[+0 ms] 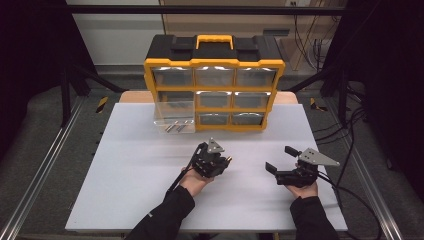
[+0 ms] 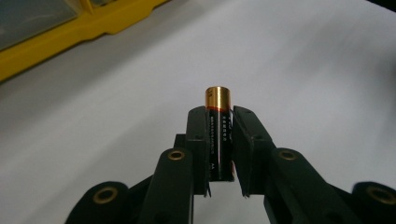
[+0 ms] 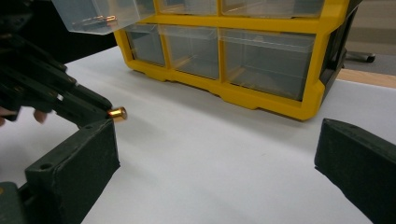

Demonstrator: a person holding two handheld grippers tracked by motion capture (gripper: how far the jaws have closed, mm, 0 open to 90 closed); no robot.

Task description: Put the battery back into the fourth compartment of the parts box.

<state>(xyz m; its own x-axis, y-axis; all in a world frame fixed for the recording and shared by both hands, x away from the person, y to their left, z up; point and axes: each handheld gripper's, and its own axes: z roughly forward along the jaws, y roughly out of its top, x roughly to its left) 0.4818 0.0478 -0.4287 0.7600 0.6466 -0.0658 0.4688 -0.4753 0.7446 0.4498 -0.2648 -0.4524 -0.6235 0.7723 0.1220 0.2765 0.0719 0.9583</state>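
Note:
My left gripper (image 1: pixel 223 162) hovers over the middle of the white table (image 1: pixel 135 170), shut on a black AA battery with a gold end (image 2: pixel 218 133). The gold end sticks out past the fingertips (image 1: pixel 229 159). In the right gripper view that gold tip (image 3: pixel 117 113) shows beside the left gripper (image 3: pixel 60 98). My right gripper (image 1: pixel 280 158) is held to the right of it, open wide with nothing between the jaws (image 3: pixel 219 140). A yellow and black drawer organizer (image 1: pixel 215 65) stands at the back of the table.
One clear drawer (image 1: pixel 174 112) is pulled out at the organizer's lower left, with a few batteries (image 1: pixel 176 127) in it; it also shows as the clear drawer (image 3: pixel 98 16). The other drawers (image 3: pixel 266 60) are closed. Cables (image 1: pixel 350 190) trail off the table's right side.

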